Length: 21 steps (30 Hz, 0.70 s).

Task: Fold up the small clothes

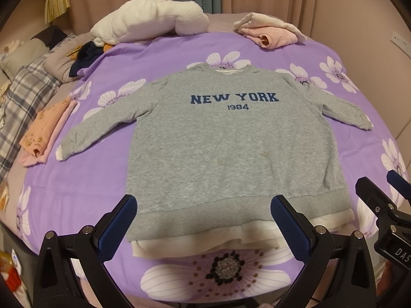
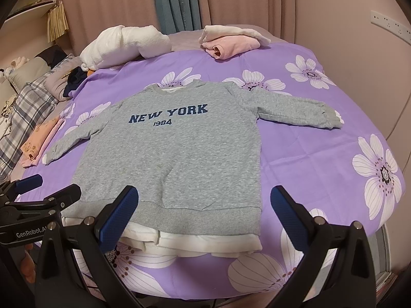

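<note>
Nearest the lens, the left gripper (image 1: 203, 220) and the right gripper (image 2: 204, 213) both hang spread wide with nothing between their blue pads, poised just short of the hem of a grey sweatshirt (image 1: 231, 148) that lies face up on a bed's purple floral cover (image 2: 321, 154); the white under-hem (image 1: 205, 241) sits directly ahead of each, the left gripper over the hem's middle and left corner, the right one over its right corner, so each appears best placed for its own side. From the hem, the garment's long axis runs straight away toward the neckline, sleeves splayed out to either side, the right cuff (image 2: 331, 119) far out. Readable print: "GenRobot.AI" and "DAS" on the gripper bodies, then "NEW YORK 1984" (image 2: 168, 115) in navy across the chest. Beyond, folded peach clothes (image 1: 43, 131) rest at the left edge, a pink bundle (image 2: 231, 42) and white fleece (image 1: 149, 20) at the far end
</note>
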Available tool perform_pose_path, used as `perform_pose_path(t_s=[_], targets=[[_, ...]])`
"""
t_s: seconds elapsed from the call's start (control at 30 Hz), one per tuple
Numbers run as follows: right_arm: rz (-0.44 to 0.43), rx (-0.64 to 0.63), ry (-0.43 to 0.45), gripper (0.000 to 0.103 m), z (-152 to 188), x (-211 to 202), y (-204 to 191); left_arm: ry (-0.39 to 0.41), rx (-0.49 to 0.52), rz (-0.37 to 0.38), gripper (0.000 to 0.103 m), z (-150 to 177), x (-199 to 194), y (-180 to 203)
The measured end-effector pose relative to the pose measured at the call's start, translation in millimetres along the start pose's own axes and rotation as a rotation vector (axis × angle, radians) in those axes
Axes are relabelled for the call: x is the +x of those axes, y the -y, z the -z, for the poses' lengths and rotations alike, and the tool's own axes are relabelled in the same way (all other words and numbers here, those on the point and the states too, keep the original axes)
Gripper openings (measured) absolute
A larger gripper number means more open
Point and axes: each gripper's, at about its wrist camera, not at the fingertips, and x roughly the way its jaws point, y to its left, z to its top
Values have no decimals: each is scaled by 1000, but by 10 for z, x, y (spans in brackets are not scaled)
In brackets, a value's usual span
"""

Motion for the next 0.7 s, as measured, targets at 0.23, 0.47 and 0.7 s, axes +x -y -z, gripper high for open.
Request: perform_pose_path(t_s=[0.23,0.47,0.7], targets=[[0,0,-3,103,16,12,-16,0,1,-2,103,4,-8,-10],[1,0,-4,103,23,12,-23,-1,2,-3,103,1,-3,-16],[3,2,-7,103,23,18,-19,-2,1,-2,103,5,1,-21]])
